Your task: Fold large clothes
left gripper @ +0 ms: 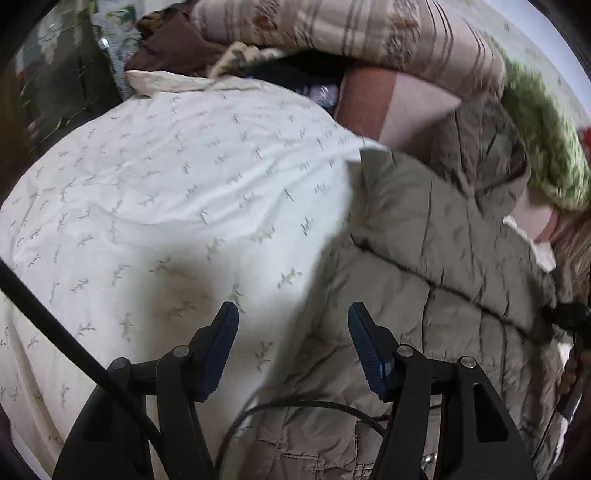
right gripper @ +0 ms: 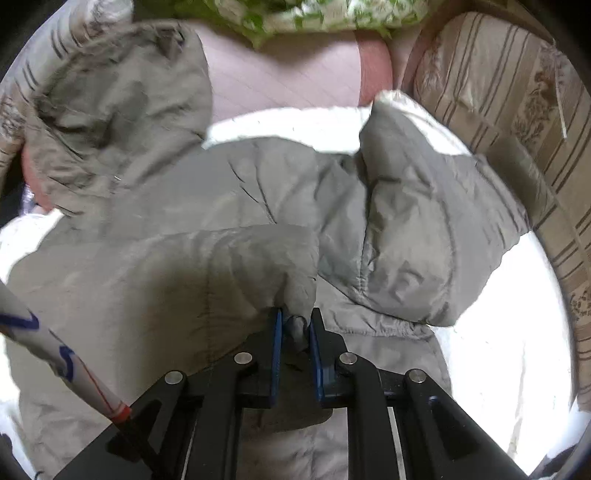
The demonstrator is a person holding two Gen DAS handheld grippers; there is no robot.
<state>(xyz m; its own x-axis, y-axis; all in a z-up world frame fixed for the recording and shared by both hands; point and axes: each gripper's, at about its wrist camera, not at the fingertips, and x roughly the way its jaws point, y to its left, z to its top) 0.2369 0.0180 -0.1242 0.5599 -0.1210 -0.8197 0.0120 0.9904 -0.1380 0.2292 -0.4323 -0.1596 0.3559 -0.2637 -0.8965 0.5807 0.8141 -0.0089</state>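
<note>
A: Left wrist view first. The left gripper (left gripper: 293, 321) hangs with its fingers (left gripper: 225, 332) spread wide, nothing between them, over the edge where the grey quilted jacket (left gripper: 424, 266) meets the leaf-print bedspread (left gripper: 166, 177). The jacket lies on the bed, to that gripper's right side, hood end toward the striped pillow (left gripper: 351, 33).

B: And the other hand?

A: In the right wrist view the right gripper (right gripper: 295, 332) has its fingers (right gripper: 276, 347) pinched on a small bunch of the jacket's fabric, what looks like a sleeve end or folded-over corner. The sleeve (right gripper: 413, 206) on the far right is puffed up and twisted.

B: Risks?

A: Several, I'd judge. The pinch is thin and the shell looks slippery; a quick pull could slide it out. With only one hand holding, the fold may drag the whole jacket sideways rather than crease it. The padding will likely spring back open. The twisted sleeve could end up trapped inside as a lump. Also, a black cable (left gripper: 295, 410) loops just under the left gripper and might snag the cloth.
</note>
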